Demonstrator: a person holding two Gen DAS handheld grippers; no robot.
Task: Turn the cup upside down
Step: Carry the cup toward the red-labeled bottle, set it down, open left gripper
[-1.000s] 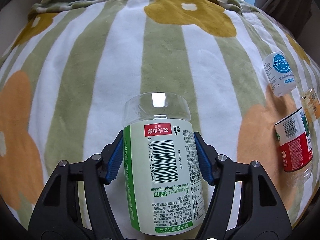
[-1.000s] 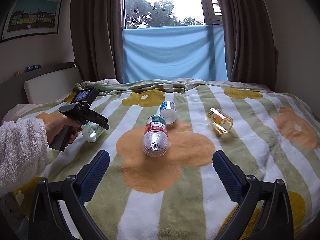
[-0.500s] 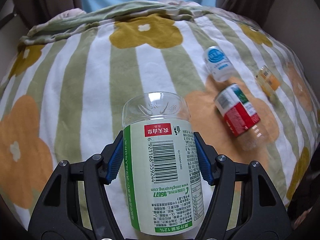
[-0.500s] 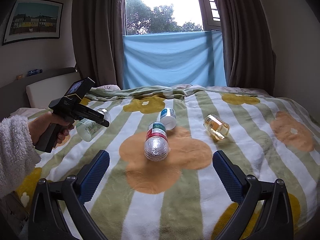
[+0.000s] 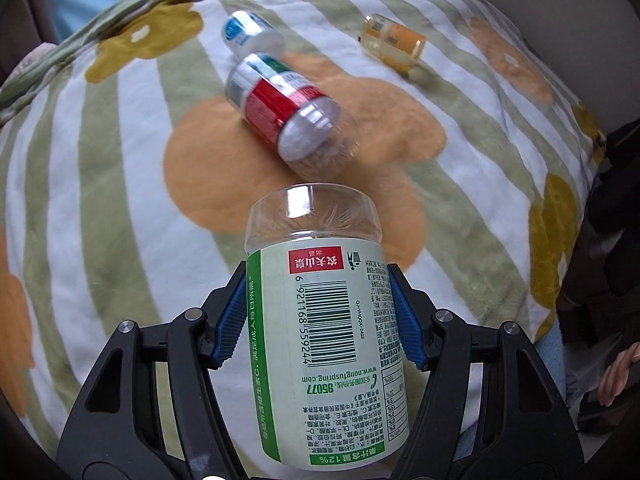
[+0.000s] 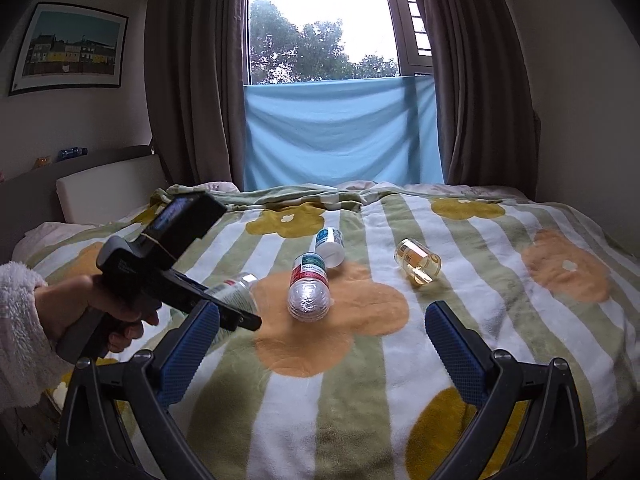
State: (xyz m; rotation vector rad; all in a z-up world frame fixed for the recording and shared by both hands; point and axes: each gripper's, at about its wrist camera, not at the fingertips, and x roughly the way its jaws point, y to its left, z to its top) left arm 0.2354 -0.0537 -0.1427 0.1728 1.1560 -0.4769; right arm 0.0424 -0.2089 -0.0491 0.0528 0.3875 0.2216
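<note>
My left gripper [image 5: 320, 316] is shut on a clear plastic cup with a green and white label [image 5: 324, 344], held above the bed with its clear closed end pointing away from the camera. In the right wrist view the same cup [image 6: 234, 292] shows in the hand-held left gripper [image 6: 244, 316], lifted at the left over the blanket. My right gripper [image 6: 320, 344] is open and empty, low over the near part of the bed.
On the striped flower blanket [image 6: 500, 300] lie a red-labelled clear cup [image 6: 309, 288], a blue and white cup [image 6: 330, 246] and an amber cup [image 6: 418, 262], all on their sides. Headboard at left, curtains and window behind. The blanket [image 5: 100, 184] fills the left wrist view.
The left gripper has carried the cup up and to the right, toward the middle of the bed near the red-labelled cup. The right gripper has hardly moved.
</note>
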